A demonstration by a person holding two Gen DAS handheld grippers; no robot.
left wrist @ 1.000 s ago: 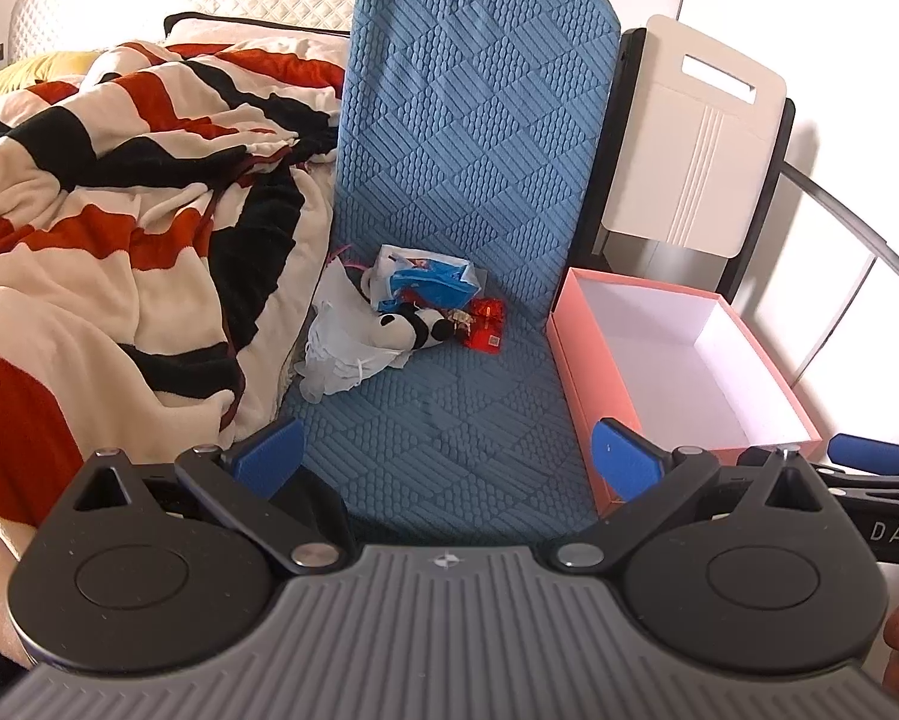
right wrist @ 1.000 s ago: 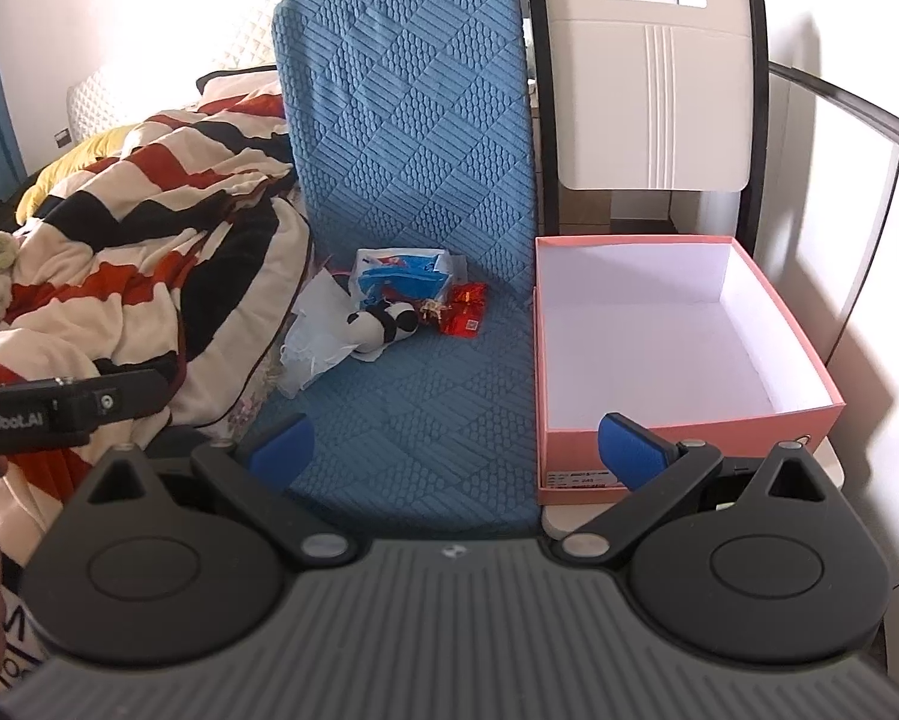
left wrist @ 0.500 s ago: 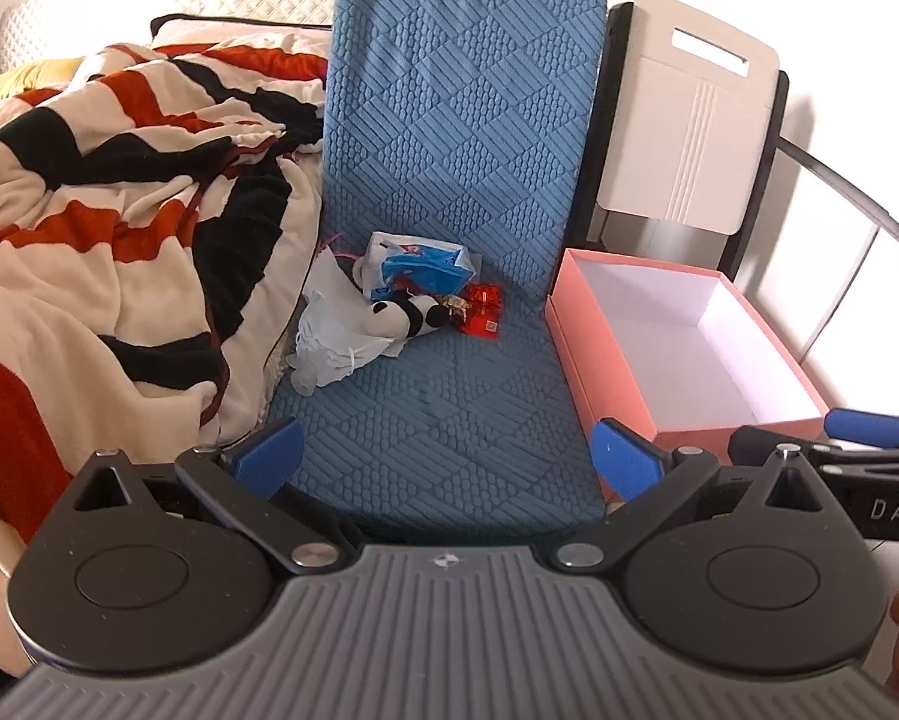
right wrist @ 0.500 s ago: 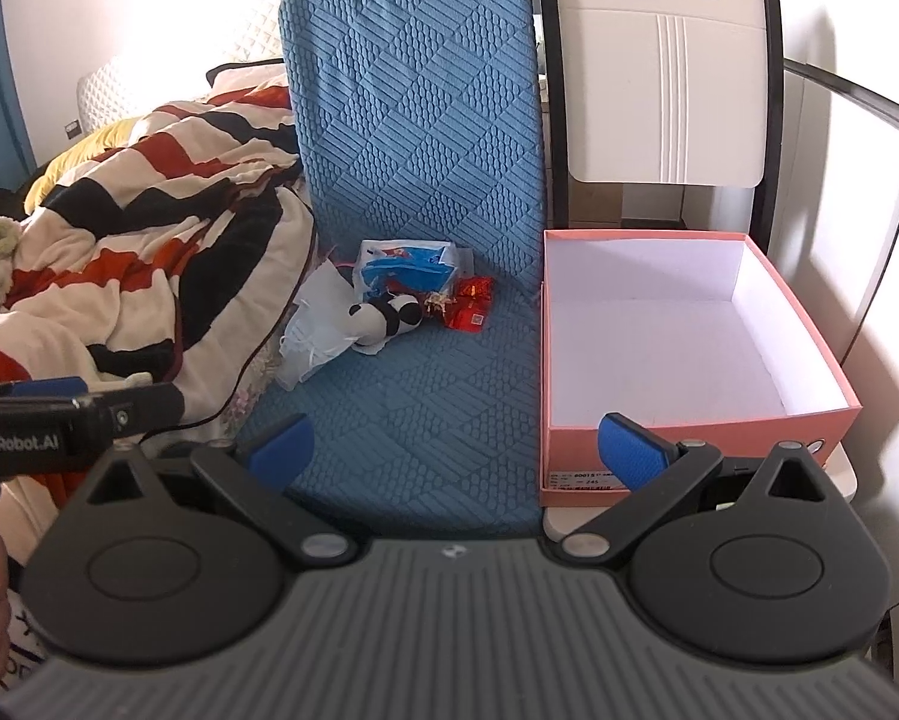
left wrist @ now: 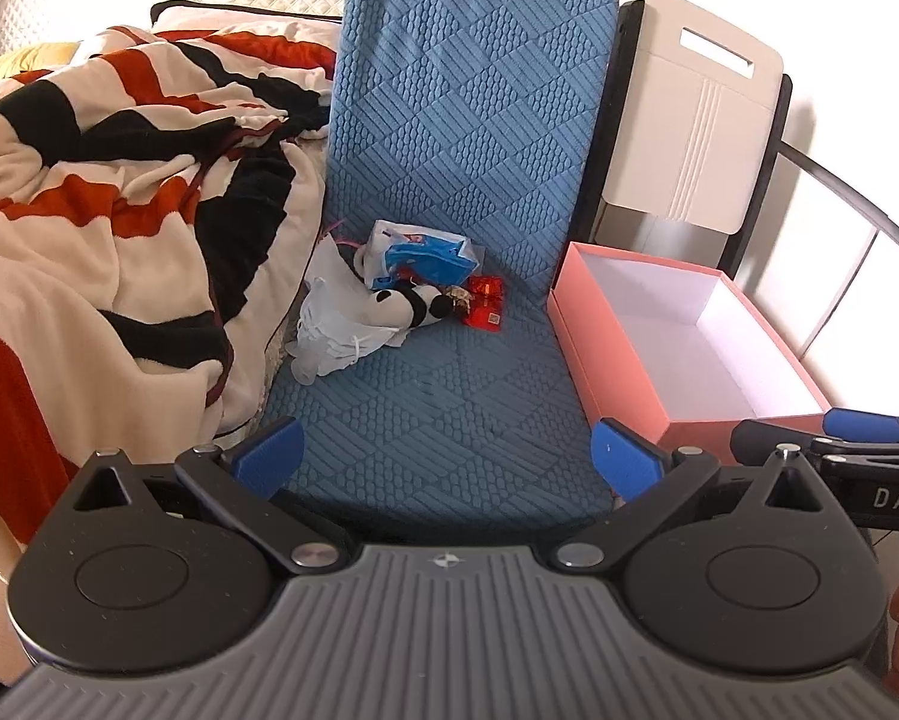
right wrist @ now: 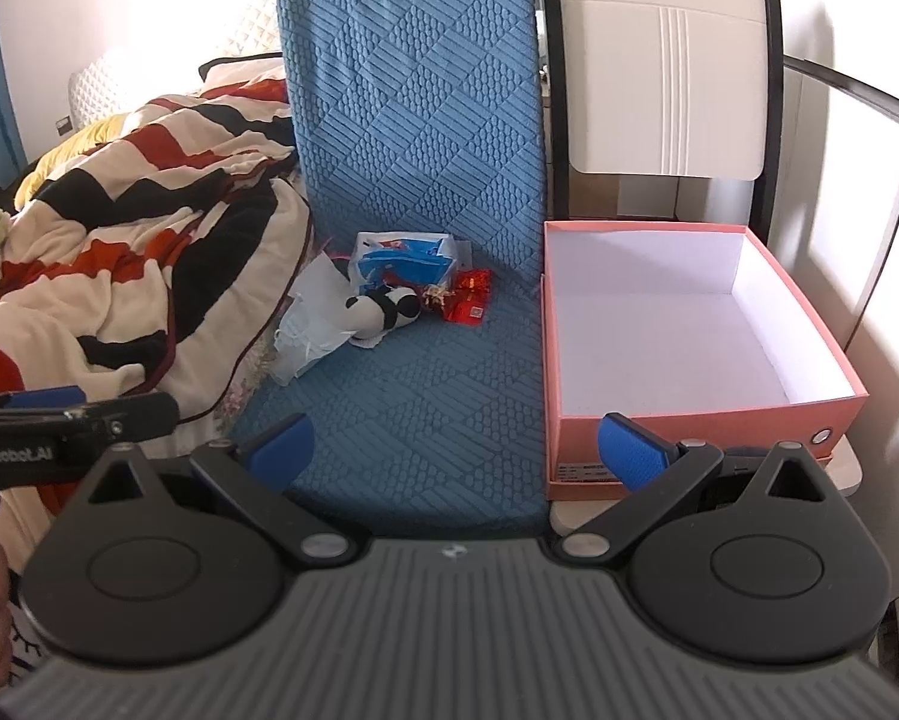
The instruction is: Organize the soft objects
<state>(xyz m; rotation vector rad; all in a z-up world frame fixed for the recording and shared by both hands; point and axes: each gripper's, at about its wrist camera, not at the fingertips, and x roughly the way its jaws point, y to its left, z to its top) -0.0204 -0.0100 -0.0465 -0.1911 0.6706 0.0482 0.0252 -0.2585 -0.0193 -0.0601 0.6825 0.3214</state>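
Legible writing is limited: the right gripper's body, seen at the edge of the left wrist view, carries the letters "DAS", cut off by the frame; the left gripper's body, seen in the right wrist view, reads "GenRobot.AI", slightly blurred. The box (right wrist: 698,420) bears a small white label on its near wall, too small to read, and the red packet (left wrist: 484,310) shows a small square code, also unreadable. The soft items lie in 1 cluster at the back of the blue seat (left wrist: 443,420), close to the backrest and toward the blanket (left wrist: 119,210) side. The cluster comprises a black-and-white plush (left wrist: 404,306) lying on its side, a crumpled white cloth (left wrist: 335,336) with thin strings just beside and partly under it, a blue-and-white pouch (left wrist: 422,255) behind the plush, and the red packet touching the plush's far end. The box, pink outside and white inside, sits open beside the seat on a second chair (right wrist: 665,60), well apart from the cluster. The left gripper (left wrist: 446,459) hovers over the seat's front edge with its blue pads spread wide, holding nothing. The right gripper (right wrist: 455,444) is likewise spread wide and holds nothing, with its right pad in front of the box's near wall.
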